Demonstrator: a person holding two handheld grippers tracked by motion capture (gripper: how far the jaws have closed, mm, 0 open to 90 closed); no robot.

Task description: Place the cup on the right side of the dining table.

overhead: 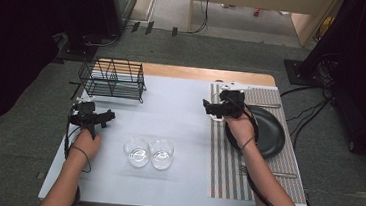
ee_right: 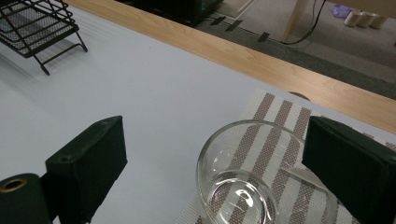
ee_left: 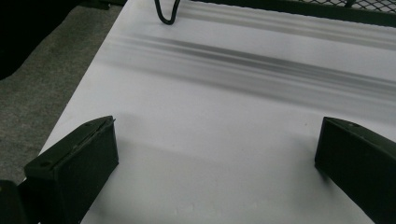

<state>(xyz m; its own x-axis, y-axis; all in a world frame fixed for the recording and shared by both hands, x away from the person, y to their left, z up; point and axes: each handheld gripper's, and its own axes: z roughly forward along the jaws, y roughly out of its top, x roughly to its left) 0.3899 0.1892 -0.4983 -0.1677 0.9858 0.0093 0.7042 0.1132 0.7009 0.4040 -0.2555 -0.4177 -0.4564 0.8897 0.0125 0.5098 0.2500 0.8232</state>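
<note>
A clear glass (ee_right: 238, 196) stands at the left edge of the striped placemat (ee_right: 275, 140), between the jaws of my right gripper (ee_right: 217, 128). The left jaw stands well off the glass, and the right jaw is close beside its rim, so the gripper is open. In the high view my right gripper (overhead: 209, 107) hovers over that glass (overhead: 216, 117), next to the black plate (overhead: 268, 133). My left gripper (overhead: 105, 118) is open at the table's left side, low over bare white tabletop (ee_left: 210, 116) with nothing between its jaws (ee_left: 215, 140).
Two more clear glasses (overhead: 136, 151) (overhead: 162, 153) stand side by side at the front middle. A black wire rack (overhead: 113, 79) sits at the back left. The striped placemat (overhead: 225, 167) covers the right side. A wooden strip (overhead: 198, 73) marks the far edge.
</note>
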